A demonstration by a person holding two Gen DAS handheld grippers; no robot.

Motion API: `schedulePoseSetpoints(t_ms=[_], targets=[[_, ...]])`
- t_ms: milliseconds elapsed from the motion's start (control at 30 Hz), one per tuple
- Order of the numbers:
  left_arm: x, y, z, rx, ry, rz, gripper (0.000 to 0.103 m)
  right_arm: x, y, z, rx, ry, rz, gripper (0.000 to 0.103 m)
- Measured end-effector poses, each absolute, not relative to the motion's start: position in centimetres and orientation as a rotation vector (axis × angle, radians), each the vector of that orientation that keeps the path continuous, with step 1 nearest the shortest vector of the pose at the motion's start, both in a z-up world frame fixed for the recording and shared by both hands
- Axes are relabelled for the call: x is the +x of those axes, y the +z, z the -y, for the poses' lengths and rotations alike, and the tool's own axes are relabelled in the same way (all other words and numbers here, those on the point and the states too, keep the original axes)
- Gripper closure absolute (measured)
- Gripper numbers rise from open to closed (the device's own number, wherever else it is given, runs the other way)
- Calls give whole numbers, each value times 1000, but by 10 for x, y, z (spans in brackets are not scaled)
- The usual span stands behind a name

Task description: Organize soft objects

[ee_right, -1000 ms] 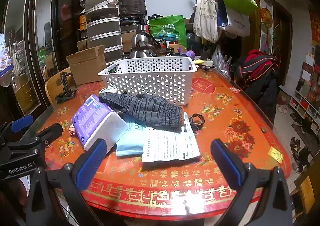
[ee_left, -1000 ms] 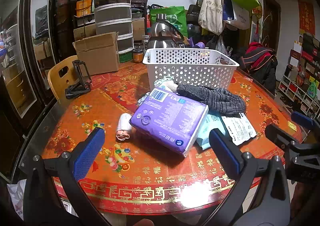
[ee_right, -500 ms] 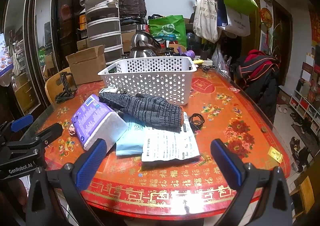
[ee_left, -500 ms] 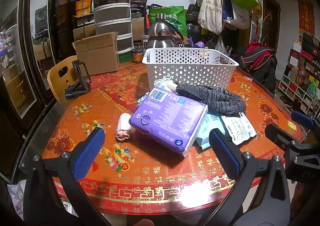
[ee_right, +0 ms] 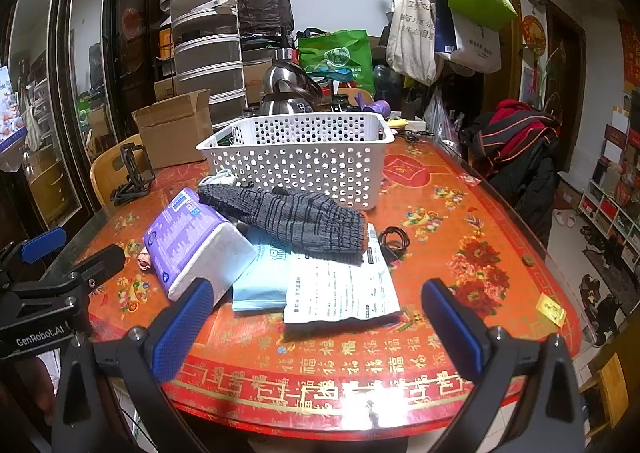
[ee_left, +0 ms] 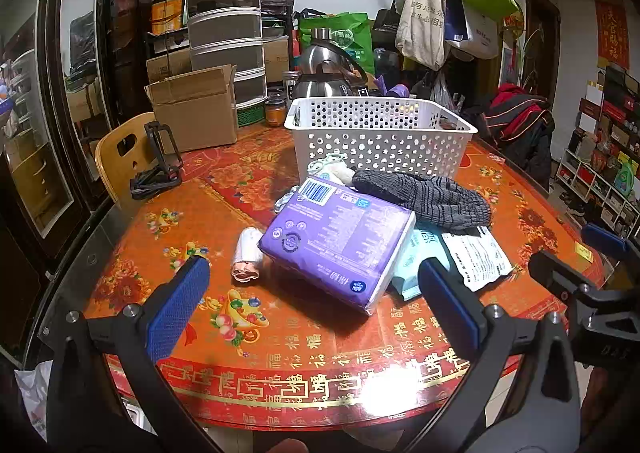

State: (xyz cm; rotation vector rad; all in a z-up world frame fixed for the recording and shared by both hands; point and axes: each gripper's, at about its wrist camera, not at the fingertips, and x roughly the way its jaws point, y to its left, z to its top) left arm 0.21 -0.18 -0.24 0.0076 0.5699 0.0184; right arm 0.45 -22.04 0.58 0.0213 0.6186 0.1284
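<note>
A purple soft pack (ee_left: 340, 241) (ee_right: 192, 237) lies on the red round table, partly over a light blue pack (ee_left: 420, 257) (ee_right: 264, 277) and a white printed pouch (ee_left: 476, 253) (ee_right: 340, 285). Dark grey knit gloves (ee_left: 424, 197) (ee_right: 292, 217) rest on top, in front of a white perforated basket (ee_left: 380, 133) (ee_right: 300, 157). A small rolled white cloth (ee_left: 248, 257) lies left of the purple pack. My left gripper (ee_left: 316, 309) and right gripper (ee_right: 320, 325) are both open and empty, near the table's front edge.
A black phone stand (ee_left: 156, 165) and a cardboard box (ee_left: 196, 109) stand at the back left, a kettle (ee_left: 328, 73) behind the basket. A black cable coil (ee_right: 394, 239) lies right of the gloves. A wooden chair (ee_left: 120, 157) is at the left edge.
</note>
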Motion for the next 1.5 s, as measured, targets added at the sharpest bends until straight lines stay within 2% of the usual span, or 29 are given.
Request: schedulePoseSetpoints(t_ms=[1500], targets=[[0, 0, 4, 8, 19, -565, 0, 5, 3, 221, 22, 122, -624, 0]])
